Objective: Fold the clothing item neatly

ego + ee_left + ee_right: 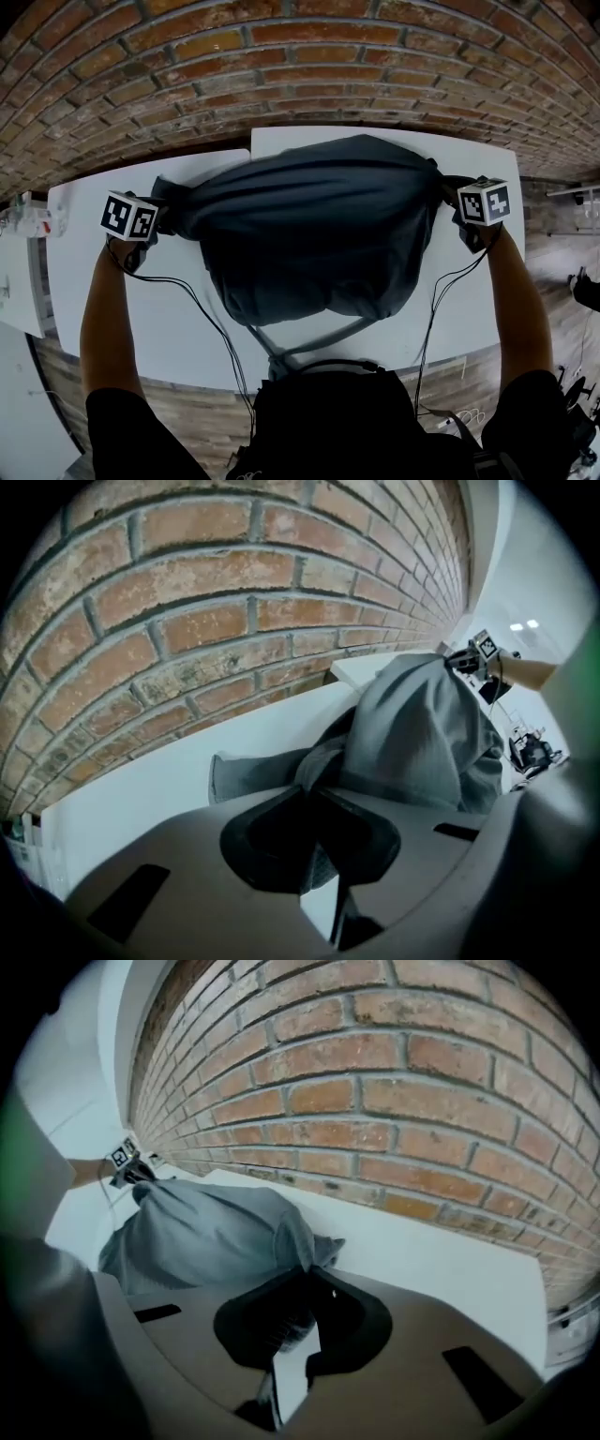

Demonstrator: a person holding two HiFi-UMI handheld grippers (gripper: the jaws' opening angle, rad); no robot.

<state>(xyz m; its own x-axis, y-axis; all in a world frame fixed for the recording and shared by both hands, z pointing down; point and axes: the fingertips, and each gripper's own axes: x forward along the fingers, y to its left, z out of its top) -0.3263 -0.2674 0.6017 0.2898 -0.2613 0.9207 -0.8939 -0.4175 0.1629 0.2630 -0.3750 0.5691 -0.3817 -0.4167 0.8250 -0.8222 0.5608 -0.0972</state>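
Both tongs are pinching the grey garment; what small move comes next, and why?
Probably ease the garment down flat onto the white table: it hangs bunched between the left tongs and right tongs, each pinching an end, too crumpled to fold.

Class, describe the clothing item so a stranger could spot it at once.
Find the brick wall, then the white tables before it. Over them sags the clothing item, held by the left gripper and right gripper. Dark slate grey, it stands out against the white.
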